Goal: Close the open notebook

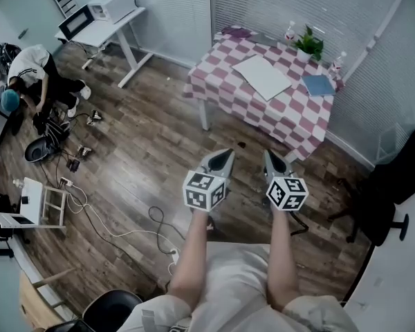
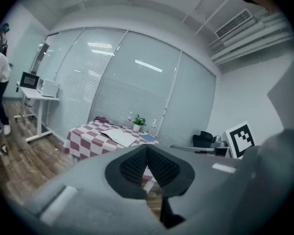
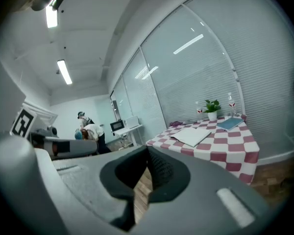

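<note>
An open white notebook (image 1: 264, 76) lies flat on a table with a pink-and-white checked cloth (image 1: 297, 116) by the blinds; it also shows as the notebook (image 2: 118, 136) in the left gripper view and the notebook (image 3: 192, 135) in the right gripper view. Both grippers hover over the wooden floor, well short of the table. My left gripper (image 1: 225, 157) is shut with nothing in it, its jaws meeting at the tip (image 2: 147, 148). My right gripper (image 1: 272, 158) is shut and empty too, jaws together (image 3: 147, 151).
On the table also sit a blue book (image 1: 319, 84), a small potted plant (image 1: 309, 45) and two bottles. A white desk with a microwave (image 1: 76, 22) stands far left. A person (image 1: 29, 75) crouches by cables and gear on the floor. A black chair (image 1: 391, 185) is at right.
</note>
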A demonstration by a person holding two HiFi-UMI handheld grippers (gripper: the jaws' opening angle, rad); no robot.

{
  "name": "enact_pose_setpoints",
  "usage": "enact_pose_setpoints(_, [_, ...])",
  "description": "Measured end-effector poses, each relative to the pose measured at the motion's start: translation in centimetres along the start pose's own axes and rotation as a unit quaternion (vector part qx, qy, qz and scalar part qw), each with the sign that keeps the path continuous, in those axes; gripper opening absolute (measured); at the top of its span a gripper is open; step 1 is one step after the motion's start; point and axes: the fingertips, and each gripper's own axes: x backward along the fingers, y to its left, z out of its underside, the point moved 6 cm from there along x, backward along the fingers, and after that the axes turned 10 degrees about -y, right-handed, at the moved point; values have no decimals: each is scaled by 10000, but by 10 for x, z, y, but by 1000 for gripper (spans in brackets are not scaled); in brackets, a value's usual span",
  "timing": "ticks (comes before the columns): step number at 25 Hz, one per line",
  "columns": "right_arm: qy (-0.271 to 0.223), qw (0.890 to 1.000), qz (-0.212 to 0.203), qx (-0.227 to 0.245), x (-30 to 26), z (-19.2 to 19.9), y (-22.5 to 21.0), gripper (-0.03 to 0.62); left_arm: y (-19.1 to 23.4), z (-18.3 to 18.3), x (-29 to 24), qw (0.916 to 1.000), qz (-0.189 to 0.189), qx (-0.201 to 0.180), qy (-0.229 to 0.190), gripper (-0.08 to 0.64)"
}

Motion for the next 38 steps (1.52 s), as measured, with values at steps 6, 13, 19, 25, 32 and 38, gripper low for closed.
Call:
enact_pose_setpoints(6, [-590, 9952, 198, -760, -42, -21, 11, 0, 50, -3, -6, 9996, 246, -19, 140, 5])
enact_pose_setpoints(13, [-755, 9862, 610, -1341, -75, -15, 10, 0, 126, -18, -4, 9976, -613, 265, 161, 6])
enact_pose_setpoints(19, [-593, 9887, 875, -1067, -93, -16, -1, 0, 142, -15, -17, 9981, -443, 383, 184, 6])
enact_pose_setpoints(25, [-649, 9876, 777, -1197, -127, -20, -17, 0, 167, -20, -32, 9971, -509, 550, 148, 6])
enact_pose_setpoints(32, [-547, 9893, 832, -1071, -176, -32, -33, 0, 196, -45, -75, 9979, -443, 469, 46, 6])
enact_pose_setpoints(38, [-254, 9948, 750, -640, -221, -51, -59, 0, 204, -55, -130, 9986, -275, 417, 161, 6])
